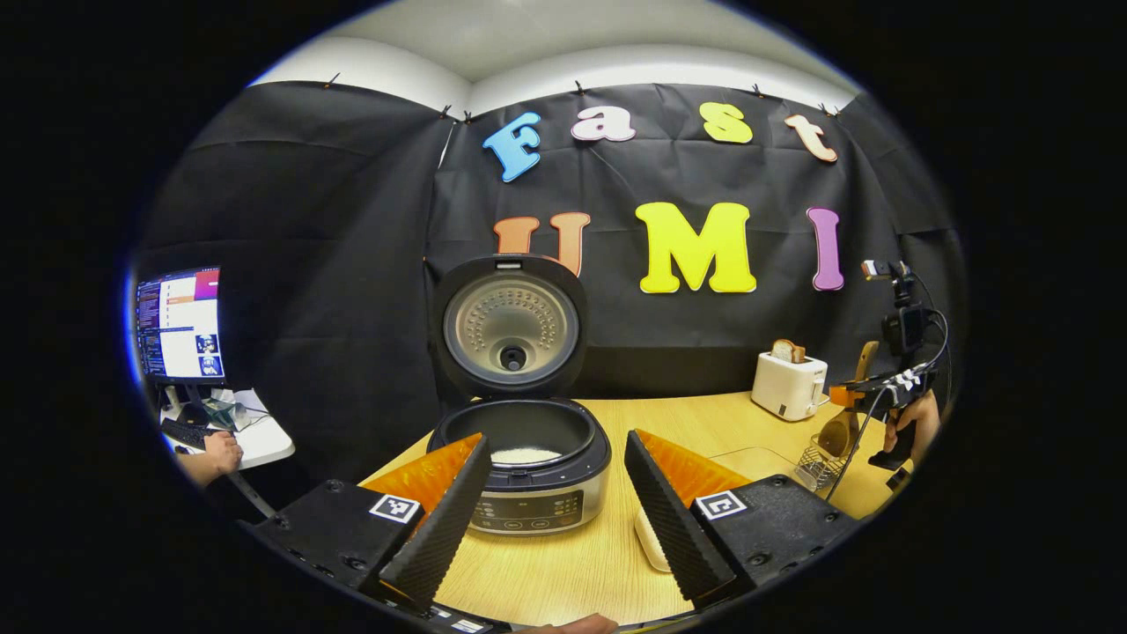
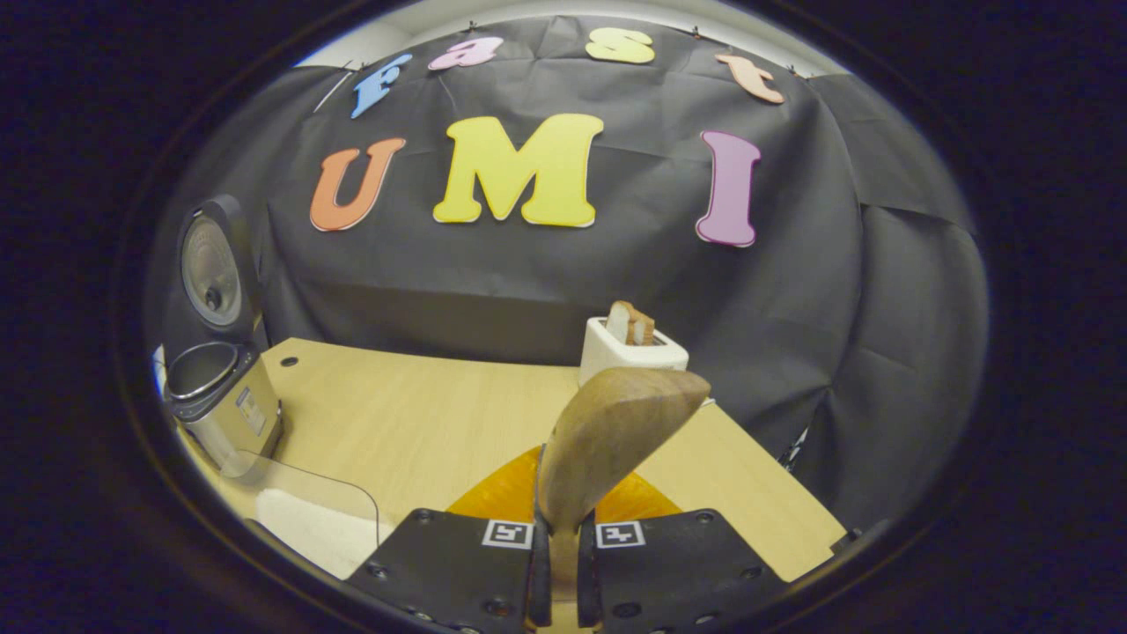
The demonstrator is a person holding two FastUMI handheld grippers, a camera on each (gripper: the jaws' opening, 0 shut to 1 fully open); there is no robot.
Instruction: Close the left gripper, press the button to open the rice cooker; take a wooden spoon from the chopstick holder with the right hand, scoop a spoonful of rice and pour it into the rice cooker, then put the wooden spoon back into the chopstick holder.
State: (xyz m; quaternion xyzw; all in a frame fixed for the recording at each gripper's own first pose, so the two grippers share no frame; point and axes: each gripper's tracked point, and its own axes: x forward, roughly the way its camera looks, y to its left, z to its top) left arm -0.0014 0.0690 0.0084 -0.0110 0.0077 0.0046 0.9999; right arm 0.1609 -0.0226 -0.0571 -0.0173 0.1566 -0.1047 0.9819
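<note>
The rice cooker stands on the table with its lid raised and white rice in its pot. My left gripper is open just in front of it, one finger on each side, holding nothing. My right gripper is shut on the neck of the wooden spoon, whose bowl points forward and up. In the left gripper view the right gripper, held by a hand, hovers over the wire chopstick holder at the far right. The cooker sits far left in the right gripper view.
A white toaster with a slice of bread stands at the back right, also straight ahead of the spoon as the toaster. A clear box of rice lies near the table's front. A monitor and a person's hand are off to the left.
</note>
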